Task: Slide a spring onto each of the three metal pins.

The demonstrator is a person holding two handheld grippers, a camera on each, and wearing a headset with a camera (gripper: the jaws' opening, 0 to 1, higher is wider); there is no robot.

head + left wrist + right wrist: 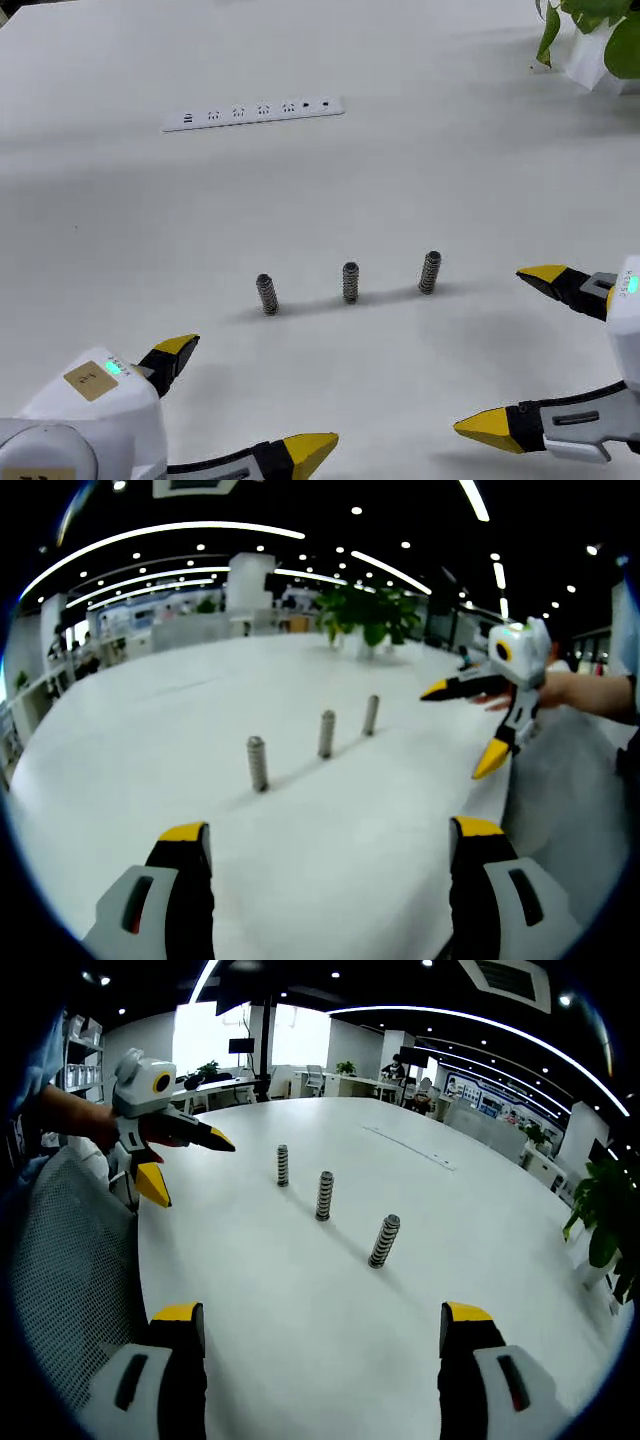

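1. You have three springs standing up in a row in the middle of the white table (120, 230): the left spring (267, 294), the middle spring (350, 282) and the right spring (430, 272).
2. The springs stand apart and do not touch each other. The right spring leans a little.
3. Your left claw (245, 400) is low on the near left side. Its two yellow-tipped jaws are spread wide and hold nothing.
4. Your right claw (515, 350) is on the near right side. Its jaws are spread wide too, with nothing between them.
5. Both claws are near the springs but do not touch them. The row sits between the two claws and a bit farther out.
6. Well behind the springs, one long white power strip (254, 112) lies flat on the table.
7. One green plant (590, 30) sits at the far right corner, well away from the springs.
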